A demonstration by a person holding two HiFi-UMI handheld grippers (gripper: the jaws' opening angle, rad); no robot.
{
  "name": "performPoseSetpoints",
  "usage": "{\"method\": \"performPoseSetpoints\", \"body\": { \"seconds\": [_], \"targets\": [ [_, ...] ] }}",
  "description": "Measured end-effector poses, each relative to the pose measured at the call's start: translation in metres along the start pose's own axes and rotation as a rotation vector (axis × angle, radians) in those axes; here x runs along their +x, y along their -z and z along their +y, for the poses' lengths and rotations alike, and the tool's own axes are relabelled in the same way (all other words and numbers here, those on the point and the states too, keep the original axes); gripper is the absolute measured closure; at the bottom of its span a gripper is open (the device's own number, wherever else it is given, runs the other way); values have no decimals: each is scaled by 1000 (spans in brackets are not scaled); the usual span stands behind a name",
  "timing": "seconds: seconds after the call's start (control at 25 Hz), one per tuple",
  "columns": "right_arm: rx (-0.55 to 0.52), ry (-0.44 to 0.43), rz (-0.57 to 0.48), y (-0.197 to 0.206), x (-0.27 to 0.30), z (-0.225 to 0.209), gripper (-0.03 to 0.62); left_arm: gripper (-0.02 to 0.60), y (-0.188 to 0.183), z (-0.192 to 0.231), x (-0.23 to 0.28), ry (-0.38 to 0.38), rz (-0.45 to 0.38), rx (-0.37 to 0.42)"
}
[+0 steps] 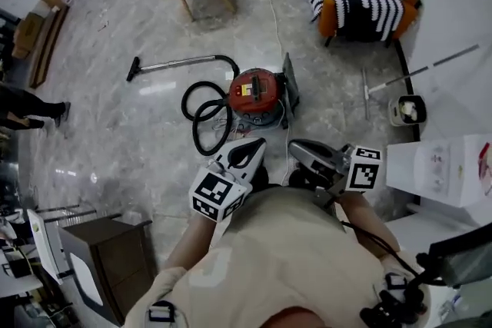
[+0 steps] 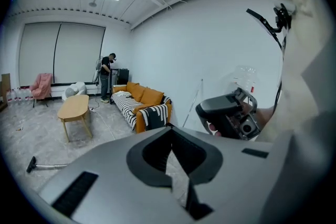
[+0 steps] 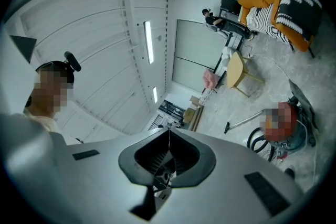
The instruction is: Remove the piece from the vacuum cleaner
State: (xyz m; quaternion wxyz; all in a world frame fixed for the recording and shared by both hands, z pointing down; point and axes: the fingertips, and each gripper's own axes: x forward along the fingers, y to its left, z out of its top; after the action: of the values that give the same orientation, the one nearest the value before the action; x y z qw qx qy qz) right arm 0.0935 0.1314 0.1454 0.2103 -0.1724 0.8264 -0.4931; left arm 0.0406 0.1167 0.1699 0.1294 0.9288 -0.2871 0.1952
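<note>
Red canister vacuum cleaner (image 1: 254,94) sitting out on the grey marble floor (image 1: 138,157), ahead of the person and well apart from both tools, so nothing is in reach yet. Left gripper (image 2: 171,136) clenched on nothing, jaws meeting at the tips, and the right gripper (image 3: 169,136) just the same, pinched together and empty, both held close in front of the chest. The canister's black ribbed hose (image 1: 201,115) loops off its left side as the head view shows it, then runs up into the long silver metal wand (image 1: 181,64). That wand lies flat, its long axis running across the floor, and its black floor nozzle (image 1: 133,71) points away to the left, away from the canister. I'd call this the approach, with no piece freed so far. To do it well, I reckon both sets of jaws want opening before arrival, one to steady the body or hose end, the other to take the piece near its joint and pull straight along the wand's line rather than levering sideways. Which piece is meant I can't tell from here.
</note>
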Motion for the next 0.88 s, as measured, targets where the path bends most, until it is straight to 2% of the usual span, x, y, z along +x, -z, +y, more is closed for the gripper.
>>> {"method": "performPoseSetpoints", "body": {
  "seconds": [0.16, 0.28, 0.6, 0.76, 0.88],
  "targets": [
    [-6, 66, -43, -5, 24, -8, 591, 578, -1, 35, -8, 32, 4, -6],
    [-17, 94, -5, -8, 48, -16, 591, 578, -7, 63, -9, 32, -41, -20],
    [-175, 175, 72, -22, 132, -25, 591, 578, -14, 156, -25, 24, -79, -59],
    [-195, 246, 56, -24, 164, -34, 591, 578, -9, 188, -29, 83, -81, -64],
    [-187, 286, 33, -29, 175, -42, 591, 578, -8, 204, -24, 122, -77, -40]
  ]
}}
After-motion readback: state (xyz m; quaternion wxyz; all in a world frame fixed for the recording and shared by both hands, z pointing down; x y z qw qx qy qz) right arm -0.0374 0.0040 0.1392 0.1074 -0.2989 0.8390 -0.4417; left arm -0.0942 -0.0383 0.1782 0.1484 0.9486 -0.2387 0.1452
